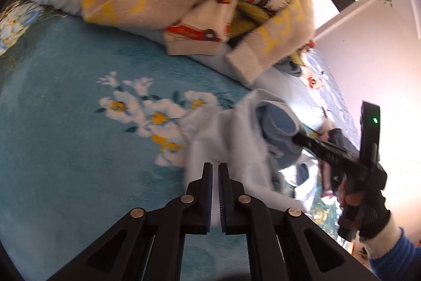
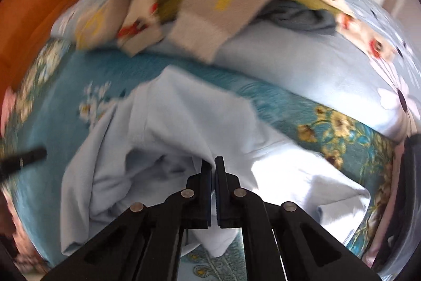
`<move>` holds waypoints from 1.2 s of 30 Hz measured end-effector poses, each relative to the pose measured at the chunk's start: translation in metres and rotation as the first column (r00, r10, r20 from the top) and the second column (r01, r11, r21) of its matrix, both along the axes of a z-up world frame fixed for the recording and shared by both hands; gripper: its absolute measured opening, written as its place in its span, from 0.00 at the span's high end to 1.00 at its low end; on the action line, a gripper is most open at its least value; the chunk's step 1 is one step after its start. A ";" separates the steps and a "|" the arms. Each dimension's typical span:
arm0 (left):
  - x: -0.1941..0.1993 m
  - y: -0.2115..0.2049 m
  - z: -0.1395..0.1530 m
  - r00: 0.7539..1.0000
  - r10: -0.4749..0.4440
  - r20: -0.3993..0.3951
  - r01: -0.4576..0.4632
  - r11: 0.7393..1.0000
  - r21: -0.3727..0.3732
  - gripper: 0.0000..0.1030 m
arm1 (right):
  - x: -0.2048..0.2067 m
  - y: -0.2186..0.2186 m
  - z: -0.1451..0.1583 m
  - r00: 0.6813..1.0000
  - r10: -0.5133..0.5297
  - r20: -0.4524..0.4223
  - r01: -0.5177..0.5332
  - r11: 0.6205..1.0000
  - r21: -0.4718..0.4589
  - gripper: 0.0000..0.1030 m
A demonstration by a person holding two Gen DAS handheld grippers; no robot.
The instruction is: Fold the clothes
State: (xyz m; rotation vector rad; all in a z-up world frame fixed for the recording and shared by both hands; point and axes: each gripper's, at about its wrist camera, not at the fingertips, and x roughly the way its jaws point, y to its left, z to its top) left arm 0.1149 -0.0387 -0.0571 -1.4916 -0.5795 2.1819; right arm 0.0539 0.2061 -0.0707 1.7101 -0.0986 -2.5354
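In the left wrist view, the left tool (image 1: 215,165) is pinching a fold of the pale blue garment (image 1: 226,133), fingers nearly closed with fabric between them. The right tool (image 1: 300,138) is gripping the bunched part alongside. The garment is hanging crumpled just above the bed (image 1: 65,97); a pile of clothes (image 1: 184,5) is lying behind.

In the right wrist view, the right tool (image 2: 213,161) is clamping a ridge of the same garment (image 2: 171,123), fingers almost shut. Judgement: spreading is underway; next, drawing the tools apart to flatten it.
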 end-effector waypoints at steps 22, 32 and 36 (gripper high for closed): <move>0.038 0.066 0.006 0.994 -0.090 -0.069 0.052 0.906 -0.420 0.91 | 0.054 0.067 0.177 0.896 -0.168 -0.411 0.132 0.985 -0.114 0.98; 0.032 0.005 0.173 0.887 -0.068 -0.456 -0.141 0.902 -0.409 0.92 | 0.091 0.062 0.260 0.807 -0.152 -0.571 0.113 0.988 -0.103 0.98; 0.060 -0.017 0.227 0.831 -0.064 -0.553 -0.178 0.911 -0.373 0.92 | 0.122 0.051 0.298 0.755 -0.129 -0.643 0.090 0.992 -0.093 0.98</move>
